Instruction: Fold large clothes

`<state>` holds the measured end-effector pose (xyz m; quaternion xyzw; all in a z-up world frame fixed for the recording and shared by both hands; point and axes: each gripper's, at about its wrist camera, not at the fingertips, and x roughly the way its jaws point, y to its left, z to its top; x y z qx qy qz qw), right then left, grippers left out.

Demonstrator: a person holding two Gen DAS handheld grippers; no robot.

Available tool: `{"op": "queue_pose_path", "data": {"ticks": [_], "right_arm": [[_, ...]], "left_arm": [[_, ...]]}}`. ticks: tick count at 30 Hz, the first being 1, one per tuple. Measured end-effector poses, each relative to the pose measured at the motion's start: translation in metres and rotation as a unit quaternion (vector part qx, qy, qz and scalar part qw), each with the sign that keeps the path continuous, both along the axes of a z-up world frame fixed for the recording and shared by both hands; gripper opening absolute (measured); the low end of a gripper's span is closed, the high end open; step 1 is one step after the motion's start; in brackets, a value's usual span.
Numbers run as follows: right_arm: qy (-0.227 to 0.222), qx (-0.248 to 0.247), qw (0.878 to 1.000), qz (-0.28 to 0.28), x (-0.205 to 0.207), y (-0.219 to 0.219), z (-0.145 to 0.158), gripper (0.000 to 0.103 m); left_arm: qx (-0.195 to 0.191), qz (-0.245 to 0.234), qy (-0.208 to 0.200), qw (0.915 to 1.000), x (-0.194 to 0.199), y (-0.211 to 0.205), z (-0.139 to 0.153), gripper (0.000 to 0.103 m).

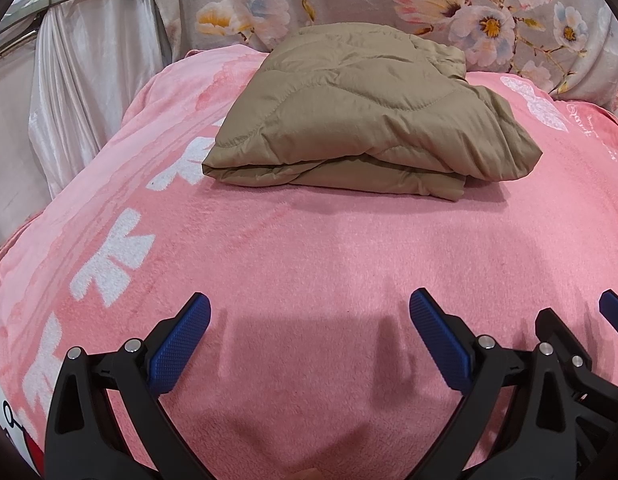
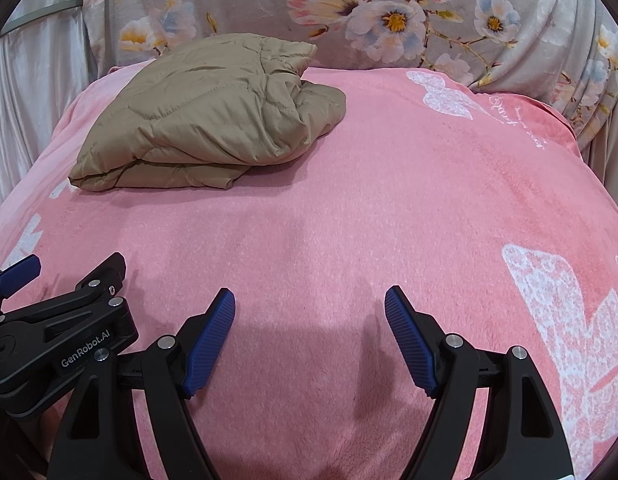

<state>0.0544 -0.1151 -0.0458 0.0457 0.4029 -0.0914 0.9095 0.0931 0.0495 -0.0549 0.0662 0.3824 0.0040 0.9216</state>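
A tan quilted jacket (image 1: 361, 112) lies folded in a thick bundle at the far side of the pink blanket (image 1: 309, 248). It also shows in the right wrist view (image 2: 205, 116), far left. My left gripper (image 1: 309, 312) is open and empty, low over the blanket, well short of the jacket. My right gripper (image 2: 309, 308) is open and empty too, beside the left one. The left gripper (image 2: 17, 272) shows at the left edge of the right wrist view. The right gripper shows at the right edge of the left wrist view, where only one blue fingertip (image 1: 613, 304) is seen.
A grey floral fabric (image 1: 429, 4) rises behind the blanket. White satin drapery (image 1: 81, 80) hangs at the left. The pink blanket (image 2: 389, 200) has white bow and butterfly prints and drops away at its left and right edges.
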Motion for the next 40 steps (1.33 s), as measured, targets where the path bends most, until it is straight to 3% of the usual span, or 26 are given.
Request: {"op": "queue_pose_path", "data": {"ticks": [25,40], "right_arm": [[0.009,0.016,1.0,-0.007,0.0029,-0.0073,-0.0026,0.08],[-0.002,0.0,1.0,-0.002,-0.0019,0.0017,0.0003,0.08]], "left_arm": [[-0.012,-0.004,0.012,0.9999,0.0037,0.0034,-0.0003,0.097],[-0.01,0.009,-0.008,0.9999,-0.0035,0.0038,0.0015,0.097]]}}
